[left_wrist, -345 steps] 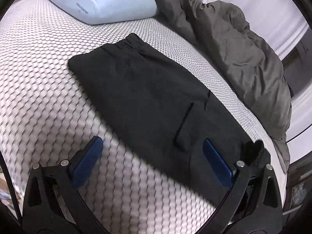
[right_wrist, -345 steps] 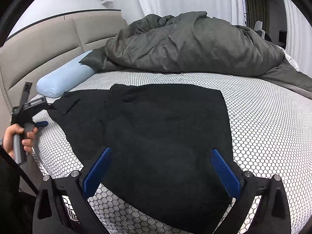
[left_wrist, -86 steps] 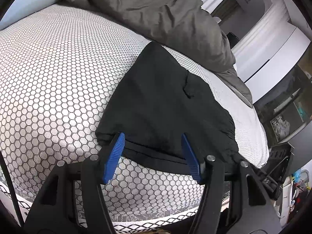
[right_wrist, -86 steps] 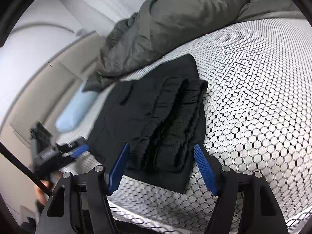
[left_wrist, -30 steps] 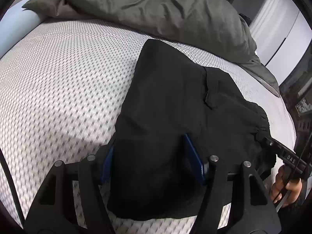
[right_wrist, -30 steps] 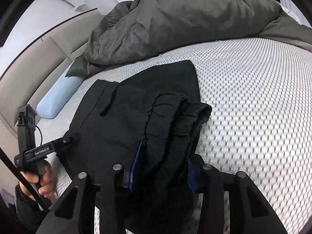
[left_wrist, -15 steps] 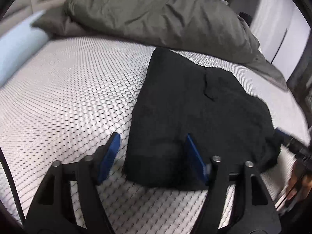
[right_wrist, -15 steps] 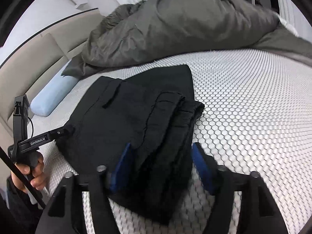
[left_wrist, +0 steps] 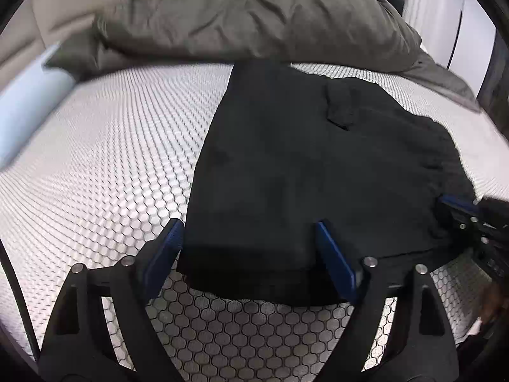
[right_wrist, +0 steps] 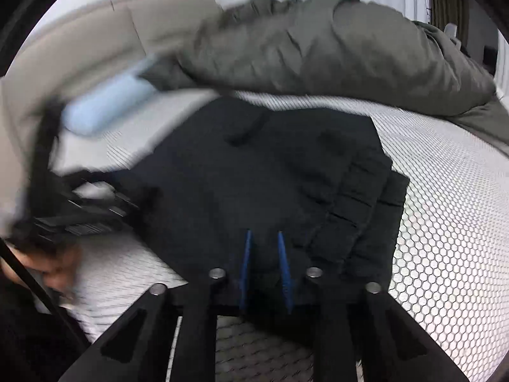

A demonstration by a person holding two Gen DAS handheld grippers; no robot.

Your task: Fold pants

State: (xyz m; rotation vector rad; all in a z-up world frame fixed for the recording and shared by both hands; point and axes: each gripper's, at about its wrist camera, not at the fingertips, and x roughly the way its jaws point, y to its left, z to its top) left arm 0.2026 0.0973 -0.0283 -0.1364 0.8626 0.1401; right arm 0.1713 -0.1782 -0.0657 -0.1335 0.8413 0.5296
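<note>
My left wrist camera looks steeply down from close over my blue fingers point(left_wrist: 165, 251) at the near edge of the bed point(left_wrist: 95, 146), my right does likewise from beside it, and both take in the black pants point(left_wrist: 286, 159) and grey duvet point(left_wrist: 254, 16).

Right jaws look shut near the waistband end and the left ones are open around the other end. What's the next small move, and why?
Probably close the left gripper on the near edge of the pants: its jaws are opening with the fabric edge between them, unpinched. The right gripper seems shut on the pants, so both ends would then be held for another fold.
</note>
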